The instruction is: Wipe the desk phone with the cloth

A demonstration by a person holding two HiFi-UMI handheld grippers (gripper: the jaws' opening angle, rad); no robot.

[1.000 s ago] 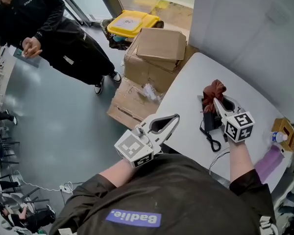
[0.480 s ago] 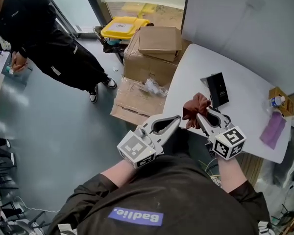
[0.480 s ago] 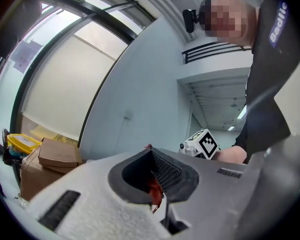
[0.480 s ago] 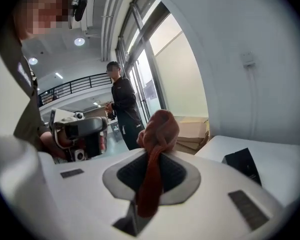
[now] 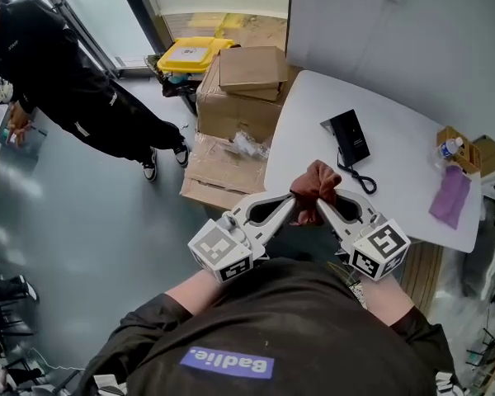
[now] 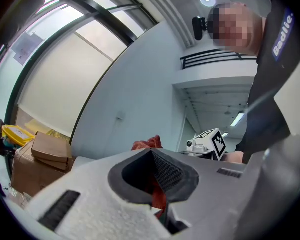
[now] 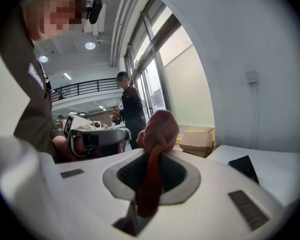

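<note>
At far left a person in black [image 5: 62, 89] stands on the grey floor, well apart from you. Next come a yellow bin [image 5: 186, 54] and stacked cardboard boxes [image 5: 247, 73], which sit just beside the left end of the white table [image 5: 404, 114].

Near the table's front edge you hold both tools with their tips nearly meeting at the cloth. Your left gripper [image 5: 294, 200] points right. Its jaws are together at the tips, and nothing clearly sits between them. The left gripper view shows reddish fabric just past those tips and through the gap lower down, so I can't tell whether the tips touch it.

The cloth [image 5: 313, 186], a reddish-brown bundle, bunches up above the two sets of tips, with a tail hanging below.

Your right gripper [image 5: 323, 198] points left and is clamped on the cloth. The right gripper view shows a strip of fabric running down between its closed jaws and a knot of it standing above them.

Beyond the grippers, the black desk phone [image 5: 349, 136] lies flat on the table, apart from the cloth. Its coiled cord [image 5: 360, 177] trails toward you.

Toward the table's right end lie a purple sheet [image 5: 450, 196] and, just beyond it, a small open carton [image 5: 464, 148] with a capped bottle [image 5: 448, 148] in it.
</note>
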